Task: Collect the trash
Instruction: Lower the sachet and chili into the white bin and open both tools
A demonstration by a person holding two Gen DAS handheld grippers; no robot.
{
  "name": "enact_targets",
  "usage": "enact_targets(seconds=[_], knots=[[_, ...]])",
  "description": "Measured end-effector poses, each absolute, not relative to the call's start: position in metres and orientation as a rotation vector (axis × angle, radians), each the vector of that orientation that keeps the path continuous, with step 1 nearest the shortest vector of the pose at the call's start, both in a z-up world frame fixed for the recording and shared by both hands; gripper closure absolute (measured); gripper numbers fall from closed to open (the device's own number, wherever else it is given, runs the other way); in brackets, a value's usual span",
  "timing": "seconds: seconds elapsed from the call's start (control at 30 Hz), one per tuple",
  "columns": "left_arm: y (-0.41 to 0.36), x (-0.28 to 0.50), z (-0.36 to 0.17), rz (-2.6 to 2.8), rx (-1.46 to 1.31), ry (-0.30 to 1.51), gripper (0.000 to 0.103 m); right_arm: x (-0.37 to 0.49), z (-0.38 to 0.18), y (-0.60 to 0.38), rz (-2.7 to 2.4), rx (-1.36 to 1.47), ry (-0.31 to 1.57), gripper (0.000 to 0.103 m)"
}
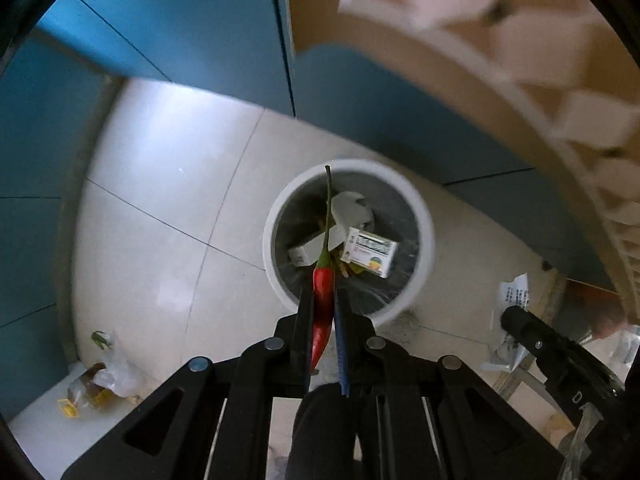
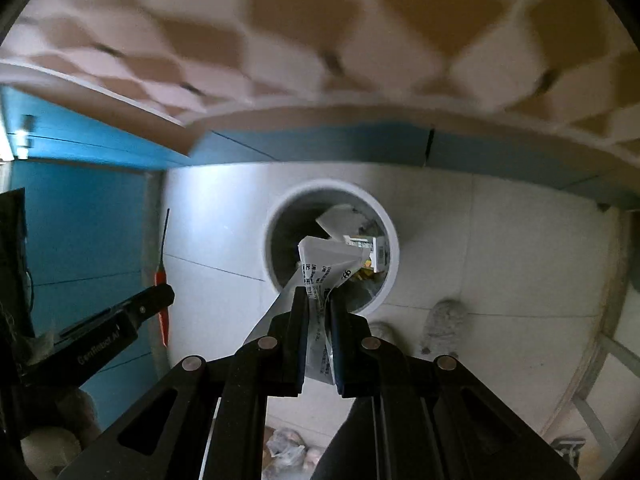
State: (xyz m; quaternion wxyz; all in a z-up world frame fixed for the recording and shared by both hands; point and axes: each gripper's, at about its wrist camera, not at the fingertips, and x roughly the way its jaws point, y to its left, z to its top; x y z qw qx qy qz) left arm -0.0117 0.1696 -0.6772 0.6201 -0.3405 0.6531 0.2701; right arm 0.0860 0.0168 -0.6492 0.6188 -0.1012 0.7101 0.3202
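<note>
I am holding my left gripper (image 1: 323, 304) above the white bin (image 1: 425, 220), its jaws squeezed narrow on a red chili (image 1: 323, 300) — the pod is pinched between the two fingers, its long green stem pointing forward over the bin's mouth and its tip hanging back toward my hand. The gripper is pointing steeply down at the tiled floor (image 1: 160, 184).

My right gripper (image 2: 319, 300) is also aiming down at the same bin (image 2: 394, 248), and its jaws are closed tight on a folded printed leaflet (image 2: 324, 264). The paper is sticking out ahead of the fingertips, over the bin's near rim, and a strip of it is trailing back between the fingers.

Inside the bin, in the left view, I am seeing a small printed box (image 1: 370, 251), torn white paper (image 1: 350, 206) and another small white carton (image 1: 303, 254), all lying on a dark liner.

In the right view, my left gripper is showing at the left edge with the chili (image 2: 161, 280) upright in front of the blue cabinet (image 2: 80, 220). In the left view, a crumpled plastic bag (image 1: 106, 376) is lying on the floor near the blue wall, well apart from the bin.
</note>
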Motion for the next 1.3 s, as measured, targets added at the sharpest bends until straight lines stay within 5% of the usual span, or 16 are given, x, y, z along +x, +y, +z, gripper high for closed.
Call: enact_targets(seconds=[0.3,0.57,0.63,0.7,0.77,0.9,1.07,1.3], knots=[[0.186,-0.017,-0.797,0.552,-0.927,1.569,0.096,0.086,-0.804,0.040,0.728,-0.233,1.744,0.092],[0.188,-0.021,-0.807,0.545,-0.943,1.590,0.093,0.082,-0.861,0.054,0.720,-0.283,1.784,0.083],[0.188,-0.023,-0.801,0.553,-0.923,1.588,0.084,0.082,-0.862,0.056,0.711,-0.293,1.782,0.075],[0.188,-0.026,-0.788,0.570,-0.889,1.574,0.047,0.082,-0.860,0.056,0.709,-0.313,1.780,0.074],[0.189,-0.029,-0.776,0.603,-0.846,1.556,0.021,0.080,-0.853,0.055,0.708,-0.338,1.767,0.064],[0.192,-0.042,-0.748,0.652,-0.804,1.533,0.002,0.075,-0.831,0.057,0.711,-0.407,1.716,0.040],[0.188,-0.058,-0.711,0.716,-0.736,1.509,0.001,0.066,-0.798,0.057,0.707,-0.481,1.660,0.003],[0.173,-0.080,-0.644,0.772,-0.671,1.486,0.001,0.053,-0.735,0.046,0.704,-0.544,1.612,0.000]])
